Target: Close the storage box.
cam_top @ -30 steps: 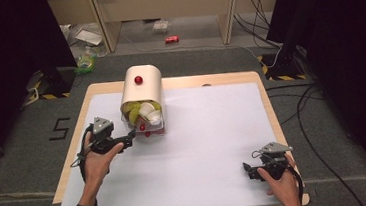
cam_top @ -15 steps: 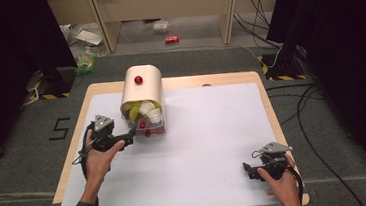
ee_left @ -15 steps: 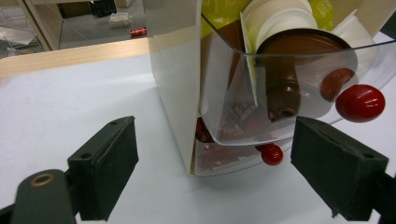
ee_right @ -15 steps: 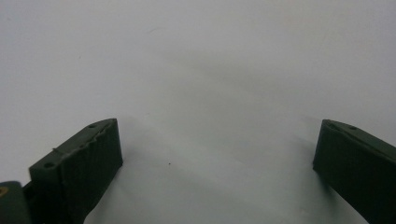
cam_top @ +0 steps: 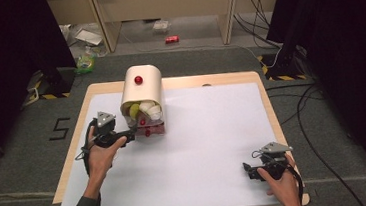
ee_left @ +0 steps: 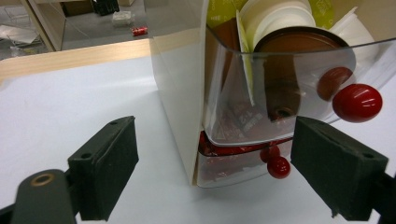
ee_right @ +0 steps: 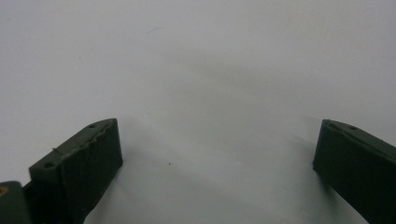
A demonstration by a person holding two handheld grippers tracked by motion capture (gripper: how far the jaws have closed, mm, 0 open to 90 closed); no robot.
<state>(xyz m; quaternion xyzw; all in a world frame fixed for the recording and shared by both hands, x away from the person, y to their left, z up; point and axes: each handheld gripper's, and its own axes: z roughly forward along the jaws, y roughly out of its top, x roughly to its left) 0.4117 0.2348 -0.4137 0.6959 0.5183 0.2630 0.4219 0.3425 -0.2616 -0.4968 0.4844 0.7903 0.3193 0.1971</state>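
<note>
A cream box with a rounded top (cam_top: 142, 89) and a red knob (cam_top: 139, 79) stands at the table's back left. Its front holds two clear bins. The upper bin (ee_left: 280, 93), with a red knob (ee_left: 357, 102), contains white lids, yellow-green packets and a brown round thing. The lower bin (ee_left: 233, 163) has a smaller red knob (ee_left: 279, 166). My left gripper (cam_top: 128, 134) is open just in front of the box's lower left corner, which sits between its jaws (ee_left: 215, 172) untouched. My right gripper (cam_top: 249, 170) is open low over the bare white sheet (ee_right: 215, 163) at the front right.
A white sheet (cam_top: 213, 130) covers the wooden table (cam_top: 271, 105). On the floor behind lie a red can (cam_top: 171, 39) and a green bag (cam_top: 85, 64). Cables (cam_top: 302, 107) run along the right side. Dark curtains flank both sides.
My left gripper has edged slightly forward toward the front of the box. The right hand has stayed where it was.
</note>
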